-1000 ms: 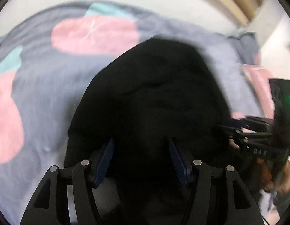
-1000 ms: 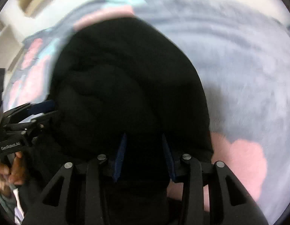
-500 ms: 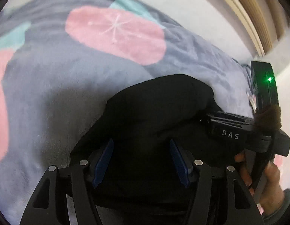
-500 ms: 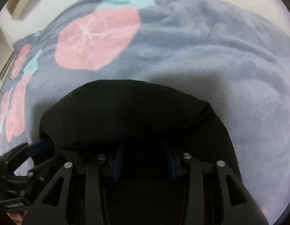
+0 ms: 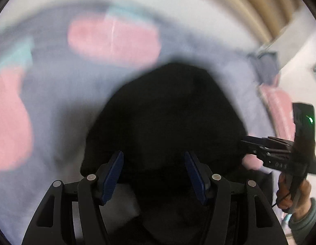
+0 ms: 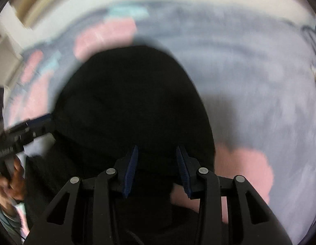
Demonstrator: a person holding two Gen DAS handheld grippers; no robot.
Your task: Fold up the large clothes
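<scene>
Holding one black garment [image 5: 170, 122], two tongs [image 5: 154, 172]

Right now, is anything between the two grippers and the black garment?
Nothing visible. The black fabric garment lies directly between the blue pads of the left gripper and of the right gripper, above the grey fleece blanket with pink patches.

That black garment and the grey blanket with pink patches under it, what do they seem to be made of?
The black garment looks like soft, matte knit or fleece: it bunches and shows no sheen. The blanket seems plush, fuzzy fleece with a velvety nap, though motion blur leaves both uncertain.
</scene>
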